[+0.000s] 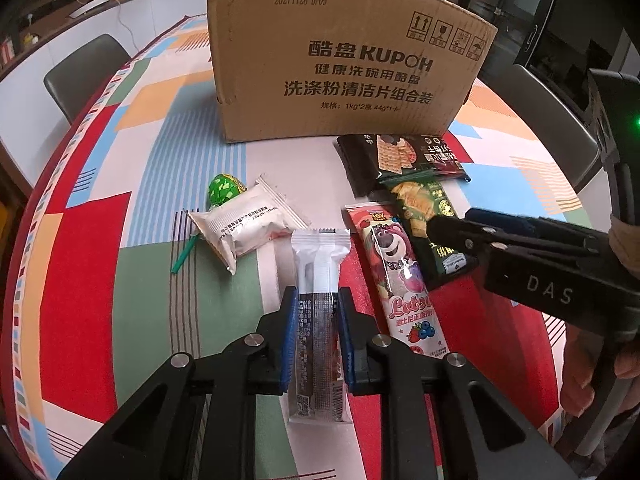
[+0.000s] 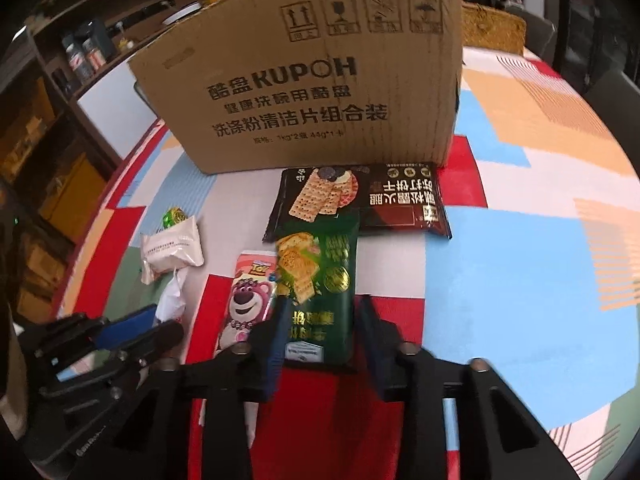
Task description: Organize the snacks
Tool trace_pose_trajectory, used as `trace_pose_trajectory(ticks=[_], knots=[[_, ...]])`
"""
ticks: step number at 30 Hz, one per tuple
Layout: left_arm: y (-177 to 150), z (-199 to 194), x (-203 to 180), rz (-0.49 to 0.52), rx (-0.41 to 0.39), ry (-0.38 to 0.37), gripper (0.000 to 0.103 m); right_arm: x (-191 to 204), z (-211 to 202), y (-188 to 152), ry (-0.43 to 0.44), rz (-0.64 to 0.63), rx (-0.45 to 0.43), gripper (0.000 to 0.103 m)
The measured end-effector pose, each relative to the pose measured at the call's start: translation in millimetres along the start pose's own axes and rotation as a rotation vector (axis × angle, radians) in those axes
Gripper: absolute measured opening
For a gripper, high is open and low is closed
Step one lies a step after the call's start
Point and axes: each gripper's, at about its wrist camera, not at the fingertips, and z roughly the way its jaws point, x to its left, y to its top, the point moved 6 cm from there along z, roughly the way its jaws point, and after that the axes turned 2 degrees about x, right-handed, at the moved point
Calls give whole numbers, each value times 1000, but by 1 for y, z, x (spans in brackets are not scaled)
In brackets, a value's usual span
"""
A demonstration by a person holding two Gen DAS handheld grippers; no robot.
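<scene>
We are pinching the white snack bar [image 1: 319,312] in our left gripper [image 1: 319,312], while our right gripper [image 2: 322,332] is straddling the green cracker packet [image 2: 320,292], jaws wide. Beyond, the cardboard box [image 1: 344,60] is standing on the table [image 1: 100,264].

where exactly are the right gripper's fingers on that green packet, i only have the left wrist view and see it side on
Observer: One finger stands on each side of the green cracker packet; the right gripper is open.
Operator: my left gripper is shut on the white bar, are both right pads touching yet
Observer: The pad nearer the Lotso packet looks against the green packet's edge; the other shows a sliver of tablecloth between.
</scene>
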Motion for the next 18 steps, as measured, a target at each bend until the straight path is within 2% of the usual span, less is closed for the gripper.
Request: trace_pose_trajectory(ticks=[3,10,13,18], knots=[[1,0,0,-8,1,-2,20,1,0,5,-27,-13,-19,55],[2,1,3,-22,4,-4,20,6,11,8,-37,-37,-3,55],[1,0,3,-22,2,-4,20,4,13,5,-86,-53,-3,55],[2,2,0,-12,3,-7,20,-1,12,-2,-89,-51,13,55]])
